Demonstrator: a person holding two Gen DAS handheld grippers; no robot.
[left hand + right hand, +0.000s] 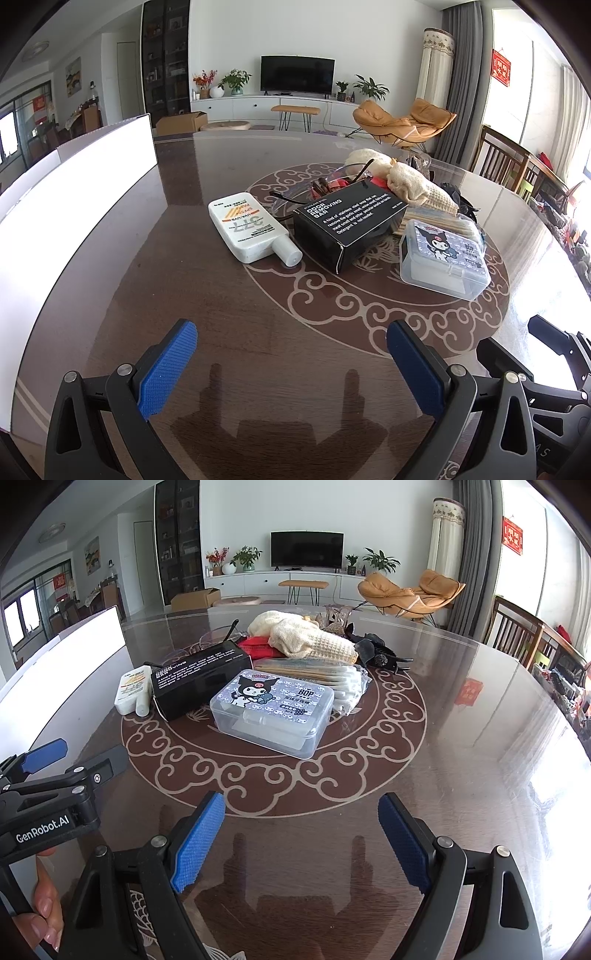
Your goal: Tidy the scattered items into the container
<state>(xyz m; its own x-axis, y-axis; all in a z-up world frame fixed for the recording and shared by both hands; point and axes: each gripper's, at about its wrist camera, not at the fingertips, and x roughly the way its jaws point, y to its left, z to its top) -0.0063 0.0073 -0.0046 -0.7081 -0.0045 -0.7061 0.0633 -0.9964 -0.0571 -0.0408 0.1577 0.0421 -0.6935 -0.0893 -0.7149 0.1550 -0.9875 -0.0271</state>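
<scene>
Scattered items piled at the middle of the glossy brown bench [229, 332], on its round cloud ornament. White sunscreen tube [251, 229] flat at the left of the heap, cap toward the camera, just beside a black box [347, 225] printed "ODOR REMOVING BAR". Clear plastic case [273, 712] with a cartoon sticker in front, touching a bag of cotton swabs [343, 683]. Behind these, cream knitted cloth [306, 638], something red under it, and a dark hair clip [380, 655] at the right. White container [74, 206] standing well to the left, its wall bright and washed out. Left gripper [291, 365] low over bare bench, jaws wide apart, holding nothing. Right gripper [301, 838] likewise: jaws spread, empty, short of the clear case. Fingertips [44, 912] visible on the left gripper's handle.
</scene>
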